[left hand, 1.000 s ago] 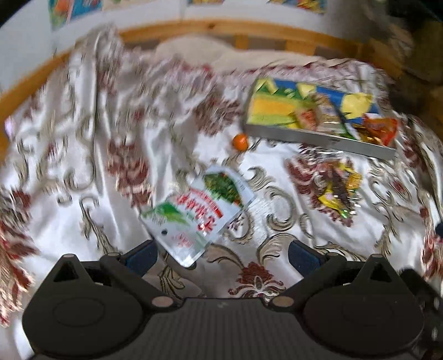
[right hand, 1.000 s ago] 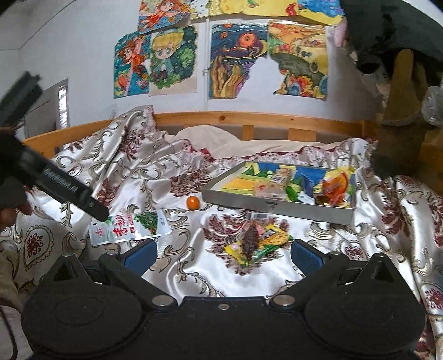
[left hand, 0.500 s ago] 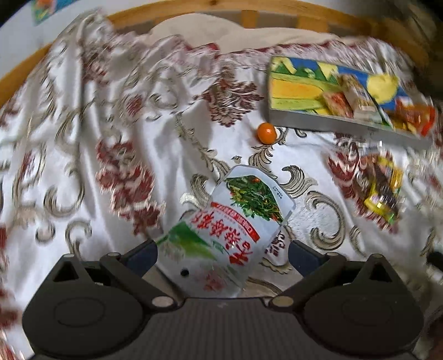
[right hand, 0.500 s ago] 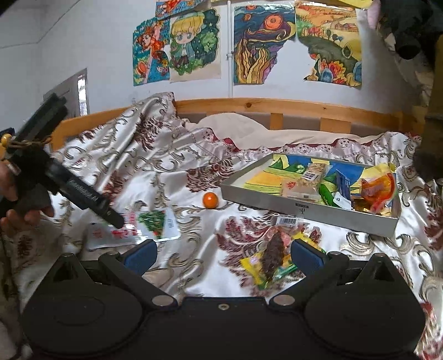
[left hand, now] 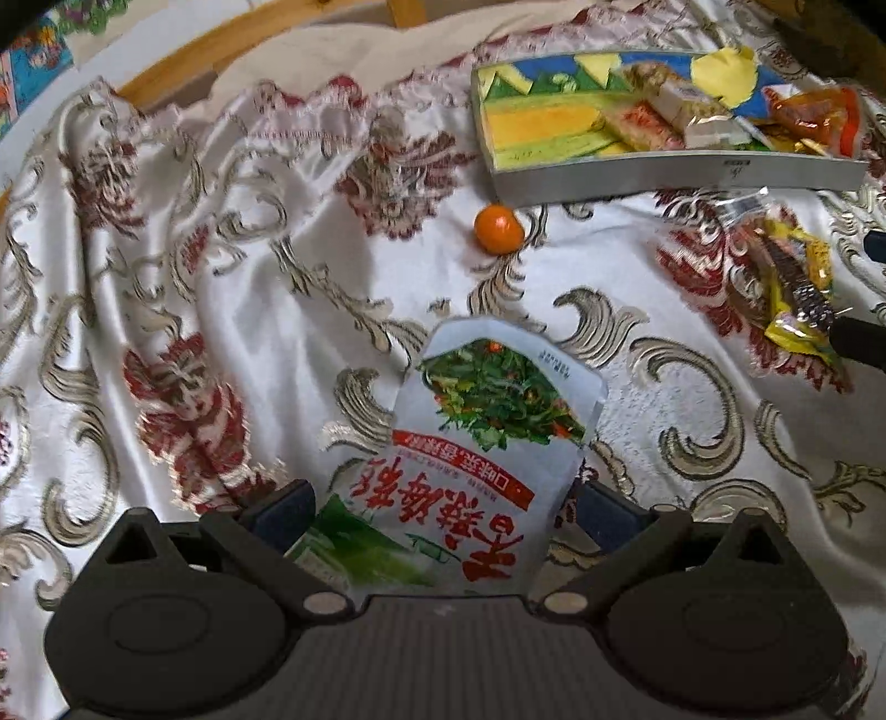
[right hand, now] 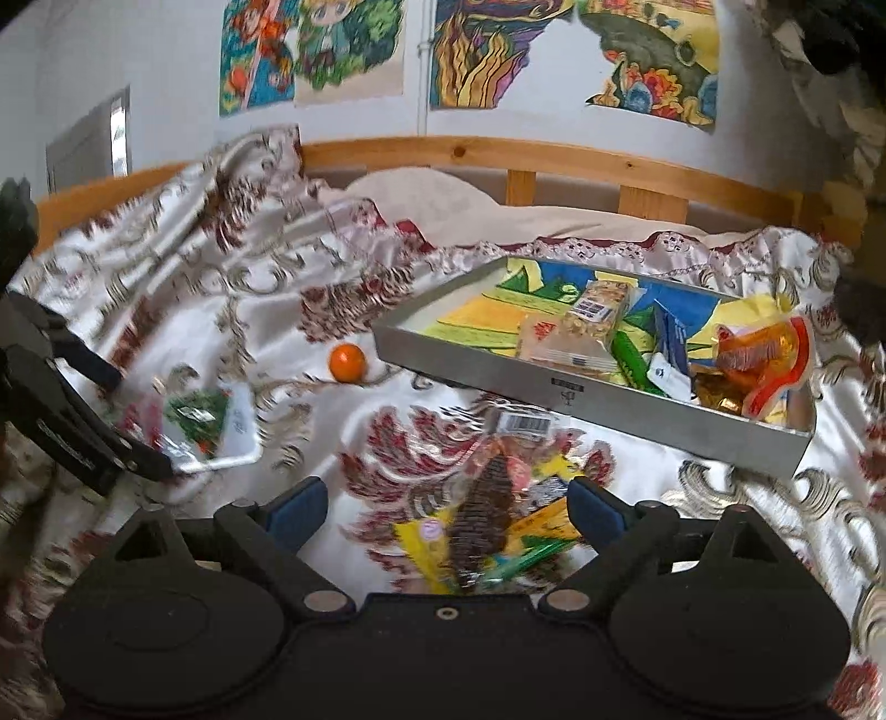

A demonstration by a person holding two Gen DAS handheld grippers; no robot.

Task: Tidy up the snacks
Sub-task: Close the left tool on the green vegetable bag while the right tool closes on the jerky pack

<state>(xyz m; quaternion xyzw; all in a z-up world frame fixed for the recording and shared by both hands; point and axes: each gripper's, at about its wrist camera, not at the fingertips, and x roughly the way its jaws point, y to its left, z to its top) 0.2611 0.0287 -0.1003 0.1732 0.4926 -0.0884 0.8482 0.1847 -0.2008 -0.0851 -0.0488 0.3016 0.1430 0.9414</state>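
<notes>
A white pouch printed with greens and red characters lies flat on the bedspread. My left gripper is open and straddles its near end, pads beside its edges. The right wrist view also shows the pouch and the left gripper over it. A yellow packet holding a dark brown piece lies between the fingers of my right gripper, whose jaws are closing without pressing on it. A grey tray with a colourful base holds several snacks. A small orange ball rests left of the tray.
A patterned satin bedspread covers the bed in folds. A wooden rail and a pillow lie behind, below a wall of posters. Dark clothing hangs at the upper right. The tray, ball and yellow packet sit right of the pouch.
The left gripper has come down and forward until the pouch lies between its fingers. The right gripper has moved in over the yellow packet and its jaws have narrowed a little.
</notes>
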